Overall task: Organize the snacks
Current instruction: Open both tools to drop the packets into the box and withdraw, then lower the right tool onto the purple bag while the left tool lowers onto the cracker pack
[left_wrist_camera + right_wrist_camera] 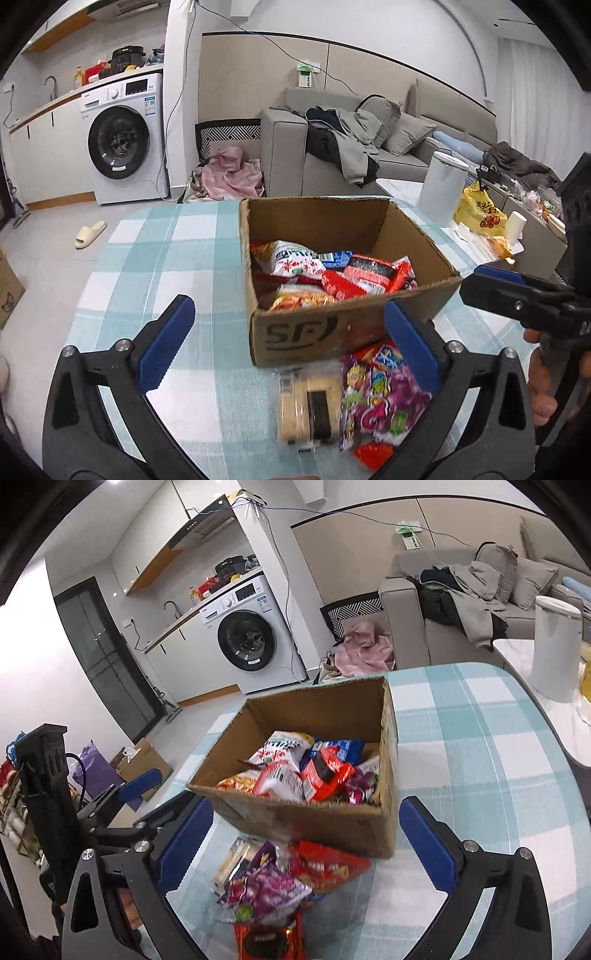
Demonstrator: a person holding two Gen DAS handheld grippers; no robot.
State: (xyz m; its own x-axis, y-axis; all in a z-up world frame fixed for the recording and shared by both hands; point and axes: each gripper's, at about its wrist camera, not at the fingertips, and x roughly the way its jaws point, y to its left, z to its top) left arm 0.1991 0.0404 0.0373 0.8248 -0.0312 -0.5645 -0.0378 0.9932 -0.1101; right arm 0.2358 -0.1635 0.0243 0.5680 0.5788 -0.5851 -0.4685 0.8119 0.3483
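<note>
Box [332,332]: on surface [184,258], holding snack packets [332,273].
Loose packets [373,398]: on surface, just before box.

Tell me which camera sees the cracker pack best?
The left wrist view. There the cracker pack lies in full sight on the tablecloth, in front of the box and beside the purple candy bag. In the right wrist view only a pale end of it shows, blurred, with the purple bag covering the rest.

The cardboard box [332,332] at the middle of the table carries a black "SF" logo on its near wall; the snack packets' print is unreadable.
</note>
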